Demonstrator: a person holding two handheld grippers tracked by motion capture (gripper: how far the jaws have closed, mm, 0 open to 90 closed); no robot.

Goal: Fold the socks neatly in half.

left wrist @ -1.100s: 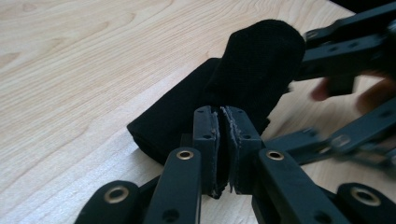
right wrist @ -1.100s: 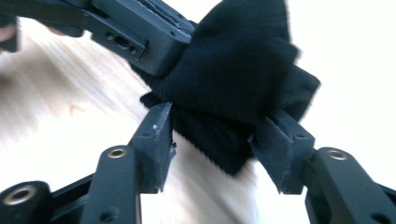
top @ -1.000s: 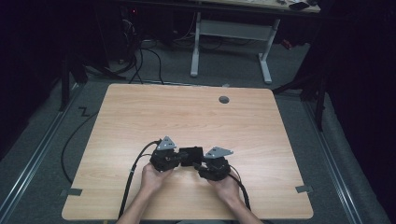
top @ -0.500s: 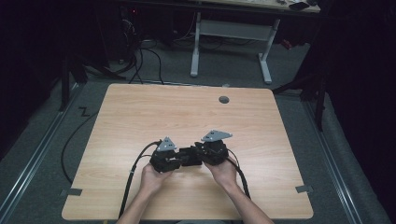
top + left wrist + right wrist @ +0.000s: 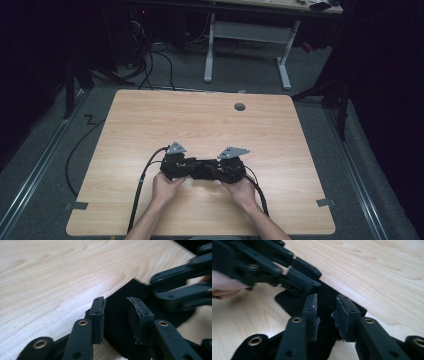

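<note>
A person sits at a wooden table [image 5: 150, 125] and holds one gripper in each hand. In the high view, both grippers are low in the middle of the frame, close to the near edge of the table. The left gripper [image 5: 192, 169] points to the right and the right gripper [image 5: 210, 170] points to the left, so their tips meet.

Between them lies a black cloth [image 5: 201, 170], flat on the table. It is small and dark, and in the high view it is hard to tell from the black grippers.

In the left gripper view, the left gripper [image 5: 116, 315] has its jaws partly apart. They have just been opening. The black cloth [image 5: 117, 322] sits in the gap between the pads, but the pads do not squeeze it. The right gripper [image 5: 180, 287] shows at the upper right of this frame, just beside the cloth.

In the right gripper view, the right gripper [image 5: 326, 312] also has its jaws partly apart, and they have just been opening too. The black cloth [image 5: 292, 302] lies between and under the pads, which have rough, worn edges and do not press on it. The left gripper [image 5: 307, 283] comes in from the upper left, with its tip over the cloth. A bit of the person's hand [image 5: 224, 287] shows at the left edge.

A round grey hole cover [image 5: 240, 107] sits at the far side of the table, well apart from the cloth.
</note>
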